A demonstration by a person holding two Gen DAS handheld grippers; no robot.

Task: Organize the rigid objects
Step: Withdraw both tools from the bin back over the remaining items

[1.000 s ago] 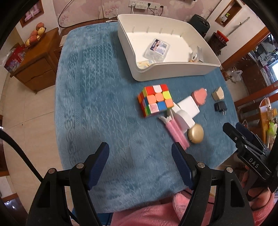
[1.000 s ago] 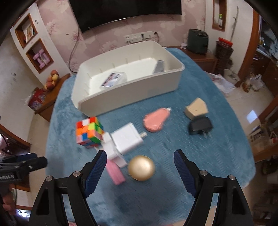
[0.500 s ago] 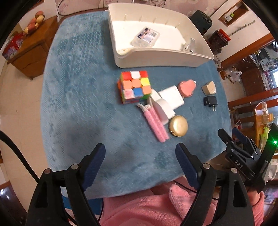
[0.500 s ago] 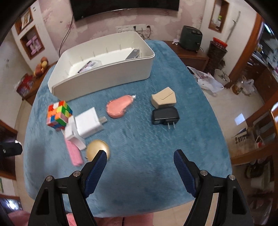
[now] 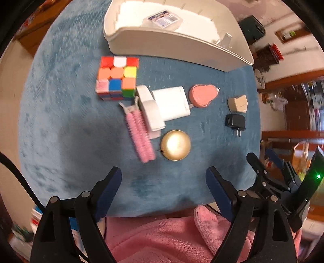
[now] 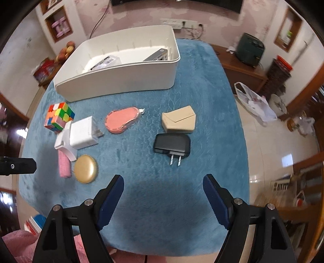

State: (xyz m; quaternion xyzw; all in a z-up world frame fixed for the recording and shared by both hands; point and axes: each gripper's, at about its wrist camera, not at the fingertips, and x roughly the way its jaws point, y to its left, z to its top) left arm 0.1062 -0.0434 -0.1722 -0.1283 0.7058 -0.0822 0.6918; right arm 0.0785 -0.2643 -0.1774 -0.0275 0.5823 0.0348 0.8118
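Note:
Loose objects lie on the blue cloth: a colour cube (image 5: 117,77) (image 6: 59,116), a white charger (image 5: 172,103) (image 6: 82,132), a pink brush (image 5: 139,135), a gold round case (image 5: 175,145) (image 6: 85,169), a pink flat case (image 5: 202,95) (image 6: 122,119), a beige box (image 5: 238,103) (image 6: 179,121) and a black plug adapter (image 5: 235,121) (image 6: 172,144). The white bin (image 5: 154,43) (image 6: 121,74) stands behind them. My left gripper (image 5: 163,178) is open and empty above the near edge. My right gripper (image 6: 163,185) is open and empty, just short of the black adapter.
The bin holds a clear packet (image 5: 164,19) and a grey item (image 6: 157,55). The table edge runs close under both grippers, with a pink sleeve (image 5: 162,238) below. A wooden cabinet (image 6: 243,66) and a plastic bag (image 6: 253,101) stand right of the table.
Both grippers have moved closer and lower over the table, so the objects look larger. The right view has swung right toward the adapter and beige box. Nothing was picked up.

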